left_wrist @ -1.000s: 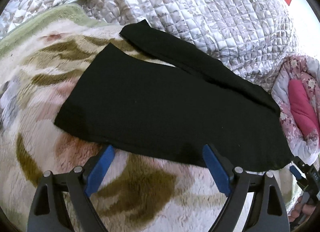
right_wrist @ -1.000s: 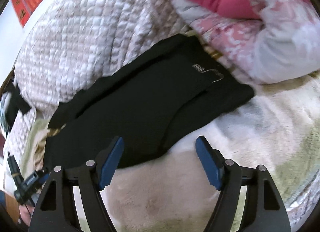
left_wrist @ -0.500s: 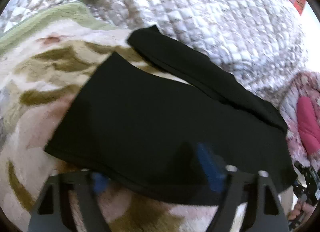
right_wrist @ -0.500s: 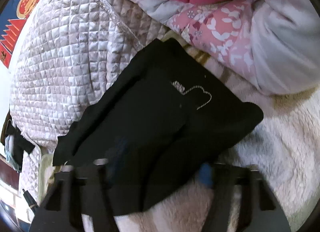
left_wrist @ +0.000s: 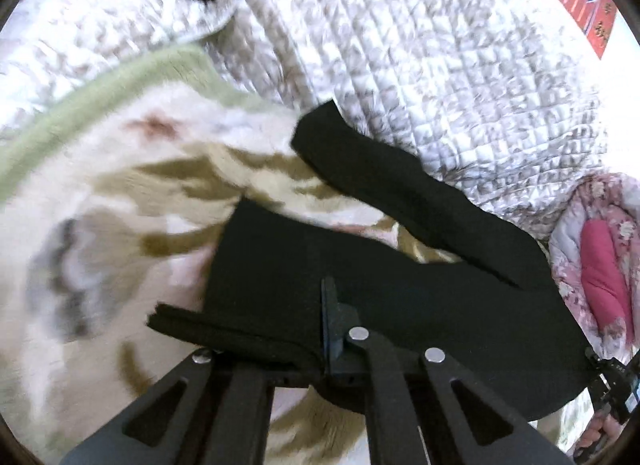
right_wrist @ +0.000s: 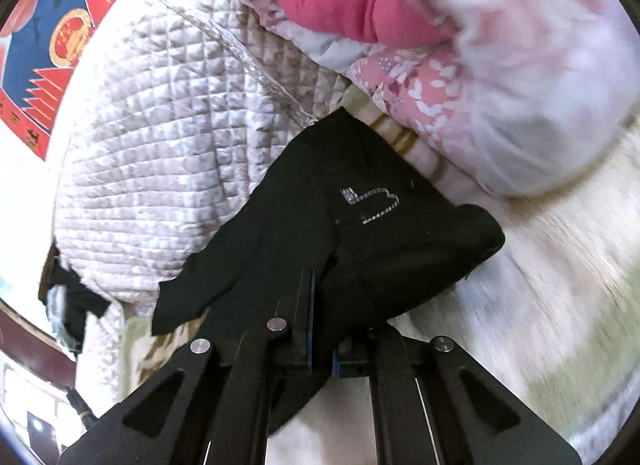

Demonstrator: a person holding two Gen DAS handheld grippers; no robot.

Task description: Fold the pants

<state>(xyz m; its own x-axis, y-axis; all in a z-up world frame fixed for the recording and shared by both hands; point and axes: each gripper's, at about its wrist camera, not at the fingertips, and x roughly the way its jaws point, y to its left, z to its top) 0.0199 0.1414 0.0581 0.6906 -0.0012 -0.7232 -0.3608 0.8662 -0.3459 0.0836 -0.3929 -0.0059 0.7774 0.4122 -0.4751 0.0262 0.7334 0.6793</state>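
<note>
Black pants [left_wrist: 400,285] lie on a fluffy cream blanket with olive patterns [left_wrist: 100,225]. My left gripper [left_wrist: 326,329] is shut on the near hem of the pants, and the pinched edge is lifted and bunched off the blanket. One leg [left_wrist: 380,181] stretches away toward the quilt. In the right wrist view, the waist end of the pants [right_wrist: 360,233] shows a small sparkly emblem [right_wrist: 372,203]. My right gripper [right_wrist: 316,321] is shut on the near edge of that end, cloth gathered between its blue pads. The other gripper and a hand show at the left wrist view's right edge [left_wrist: 612,389].
A grey-white quilted cover [left_wrist: 440,45] is heaped behind the pants. A pink floral duvet with a magenta lining [right_wrist: 460,45] lies by the waist end. A red and blue poster [right_wrist: 44,45] hangs on the wall beyond. Another dark garment [right_wrist: 72,305] lies past the quilt.
Both grippers went from wide open in front of the pants to shut on the near edge. The left one has lifted its edge, bunching the cloth; both views have moved closer.
</note>
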